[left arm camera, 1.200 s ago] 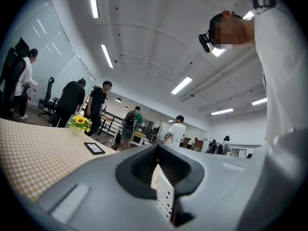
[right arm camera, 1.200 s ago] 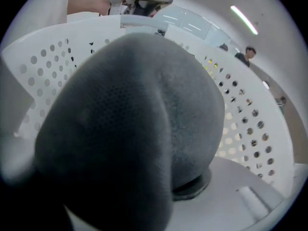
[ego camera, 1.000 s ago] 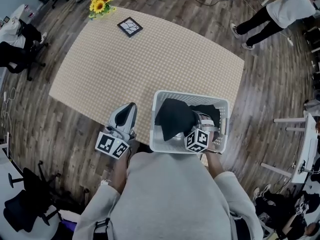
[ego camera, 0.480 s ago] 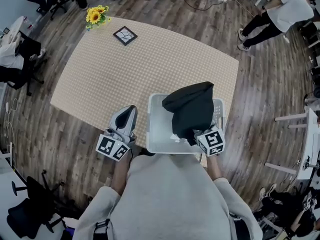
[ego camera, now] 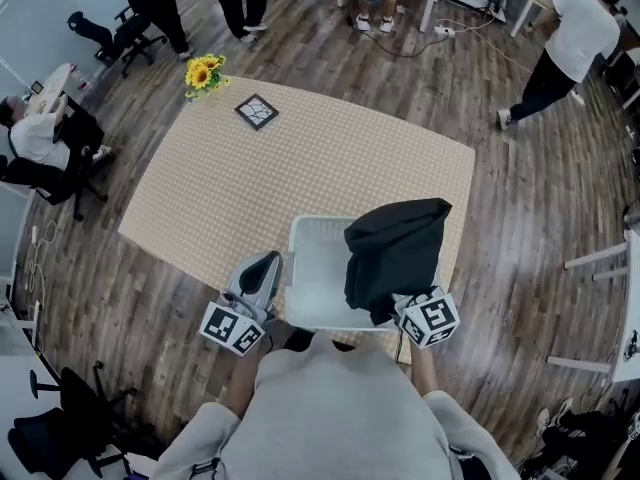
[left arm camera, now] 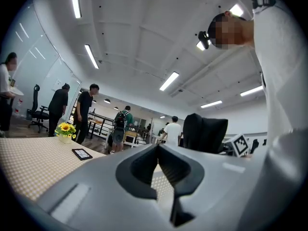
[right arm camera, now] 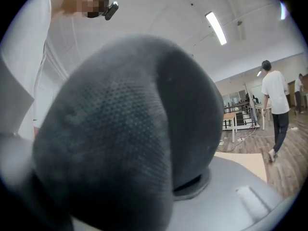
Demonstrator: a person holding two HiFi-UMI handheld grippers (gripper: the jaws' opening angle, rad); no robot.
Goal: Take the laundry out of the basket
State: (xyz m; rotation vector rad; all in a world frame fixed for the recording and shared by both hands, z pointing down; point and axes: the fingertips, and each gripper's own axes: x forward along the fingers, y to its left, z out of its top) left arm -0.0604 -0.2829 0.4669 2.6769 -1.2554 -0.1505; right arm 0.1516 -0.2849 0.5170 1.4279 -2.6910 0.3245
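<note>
Lifted out since a second ago, the black garment [ego camera: 395,253] hangs over the right side of the white basket [ego camera: 312,268], pinched by the right gripper [ego camera: 408,306], jaws narrowly parted on it; the visible basket floor is bare. Beside its left wall sits the left gripper [ego camera: 268,261], jaws together, empty. Basket stands at the near edge of the table [ego camera: 300,158], with open cloth beyond.

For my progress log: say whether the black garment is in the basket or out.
Out: the black garment hangs from the right gripper above the white basket. Whether its hem clears the rim, cannot tell.
</note>
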